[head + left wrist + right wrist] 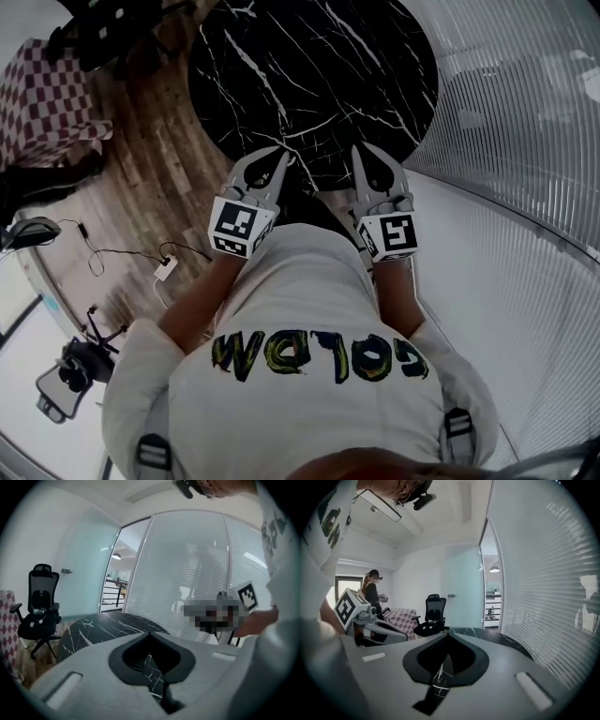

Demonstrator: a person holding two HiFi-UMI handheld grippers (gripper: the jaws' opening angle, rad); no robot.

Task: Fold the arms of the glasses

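No glasses show in any view. In the head view my left gripper (284, 152) and right gripper (357, 150) are held side by side in front of the person's white shirt, over the near edge of a round black marble table (309, 75). Both are shut with nothing between the jaws. The left gripper view shows its shut tips (150, 633) pointing over the table (103, 627), with the right gripper's marker cube (247, 596) off to the right. The right gripper view shows shut tips (449, 633) and the left gripper's marker cube (347, 606) at the left.
A glass wall with blinds (525, 112) curves along the right. A black office chair (433, 616) and a checkered cloth (47, 94) stand beyond the table. Cables and a white adapter (164, 267) lie on the wooden floor. Another person (372, 595) stands at the back.
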